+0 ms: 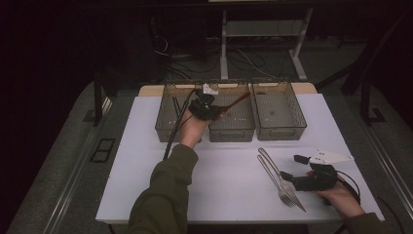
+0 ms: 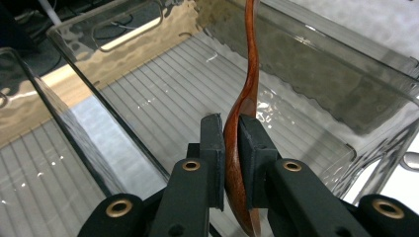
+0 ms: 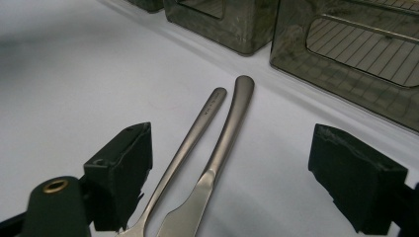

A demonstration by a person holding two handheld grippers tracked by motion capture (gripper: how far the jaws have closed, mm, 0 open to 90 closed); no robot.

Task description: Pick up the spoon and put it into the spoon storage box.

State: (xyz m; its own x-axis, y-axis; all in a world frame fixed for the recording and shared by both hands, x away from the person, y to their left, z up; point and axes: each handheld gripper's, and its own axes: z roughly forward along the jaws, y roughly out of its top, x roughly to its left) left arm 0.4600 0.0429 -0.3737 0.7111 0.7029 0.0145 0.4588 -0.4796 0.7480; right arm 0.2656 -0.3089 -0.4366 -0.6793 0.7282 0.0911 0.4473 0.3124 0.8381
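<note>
Three clear plastic bins stand in a row at the far side of the white table (image 1: pixel 146 161). The left bin (image 1: pixel 168 117) seems to have dark thin sticks in it, though they are too dim to name. Over the middle bin (image 1: pixel 233 122) the left gripper (image 1: pixel 207 108) has its jaws closed on the bowl of a wooden spoon (image 2: pixel 247 98), the pads pressing both faces of the bowl while the handle points away over the bin's ribbed floor. The spoon is lifted clear of the floor, so it looks about to be set down there, not yet let go. The left forearm, in an olive sleeve (image 1: pixel 165 190), reaches forward from the near edge with the hand wrapped around the gripper's grip. The right bin (image 1: pixel 278 114) looks empty apart from a small dark spot. On the table near it lie a metal fork (image 3: pixel 195 133) and a metal knife (image 3: pixel 225 143), side by side and nearly touching, handles toward the bins. The right gripper (image 1: pixel 303 171) is held low just beside them, jaws spread wide with both pieces between them and gripping nothing. As a sorting job, my guess is that the spoon is nearly placed while the fork and knife remain to be binned.
</note>
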